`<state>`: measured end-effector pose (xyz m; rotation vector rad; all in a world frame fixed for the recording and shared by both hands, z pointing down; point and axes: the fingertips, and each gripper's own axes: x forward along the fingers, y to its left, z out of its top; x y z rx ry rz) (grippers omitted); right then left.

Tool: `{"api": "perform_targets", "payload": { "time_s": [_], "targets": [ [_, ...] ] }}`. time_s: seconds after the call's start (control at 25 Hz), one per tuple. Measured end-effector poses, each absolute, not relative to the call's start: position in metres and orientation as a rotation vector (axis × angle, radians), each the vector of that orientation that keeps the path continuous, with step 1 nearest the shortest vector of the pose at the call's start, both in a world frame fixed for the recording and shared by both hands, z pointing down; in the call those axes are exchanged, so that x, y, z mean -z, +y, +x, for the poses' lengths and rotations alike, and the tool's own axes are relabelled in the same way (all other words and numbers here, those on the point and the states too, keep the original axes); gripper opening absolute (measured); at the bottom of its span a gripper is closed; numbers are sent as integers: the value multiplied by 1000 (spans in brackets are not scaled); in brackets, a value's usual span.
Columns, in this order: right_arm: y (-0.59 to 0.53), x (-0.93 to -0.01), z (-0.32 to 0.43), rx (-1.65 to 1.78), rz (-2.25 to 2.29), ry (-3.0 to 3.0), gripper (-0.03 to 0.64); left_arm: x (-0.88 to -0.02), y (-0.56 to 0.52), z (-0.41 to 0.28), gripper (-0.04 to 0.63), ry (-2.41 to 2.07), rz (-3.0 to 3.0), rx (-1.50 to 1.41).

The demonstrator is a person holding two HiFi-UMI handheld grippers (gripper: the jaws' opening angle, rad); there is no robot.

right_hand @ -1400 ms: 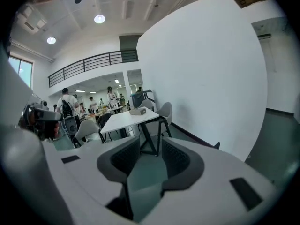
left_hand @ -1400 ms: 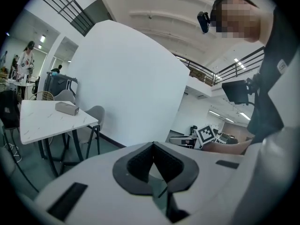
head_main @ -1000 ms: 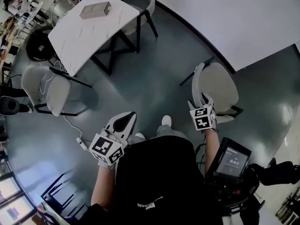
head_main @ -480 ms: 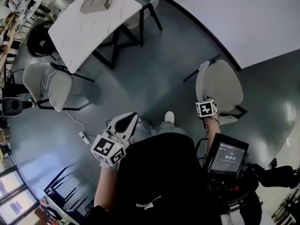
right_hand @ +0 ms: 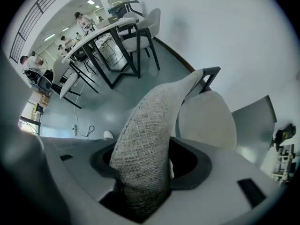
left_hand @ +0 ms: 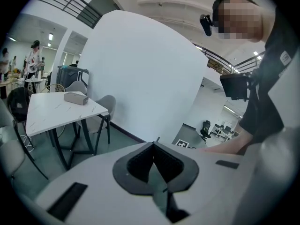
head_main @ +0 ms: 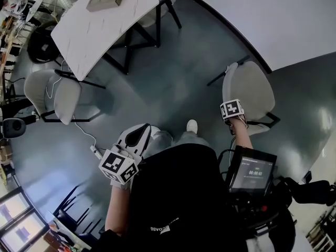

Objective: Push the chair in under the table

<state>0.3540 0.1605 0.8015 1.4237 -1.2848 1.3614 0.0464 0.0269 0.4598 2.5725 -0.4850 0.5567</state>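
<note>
Black top point(head_main: 178, 198) worn; white left claw point(head_main: 140, 133) bears a black-and-white marker cube point(head_main: 118, 167).

Pale grey woven fabric on the black-legged chair point(right_hand: 145, 139). White, faintly veined tabletop point(head_main: 94, 30) with a tan box point(head_main: 106, 0). Glossy dark grey-green floor point(head_main: 173, 88), white wall point(head_main: 262, 14).

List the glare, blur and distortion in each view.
Head view: fisheye bows the wall edge; glare on the floor at right. Left gripper view: dark round vignette, left gripper soft up close. Right gripper view: chair back weave sharp, table bent.
</note>
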Motion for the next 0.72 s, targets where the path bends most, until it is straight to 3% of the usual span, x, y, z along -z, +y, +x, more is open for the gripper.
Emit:
{"api": "perform_targets", "payload": {
  "time_s": [0.2,0.4,0.72],
  "targets": [
    [155,-798,362,-1280,1393,-1240,226,-463,35,49,5,-461,2567,-580],
    [149,-799,376,-1172,1379,-1154,126,-471,41,41,5,-476,2544,-582],
    [120,-805,356,-1186,1392,-1140,121,-475,39,25,5,-532,2519,-560]
  ]
}}
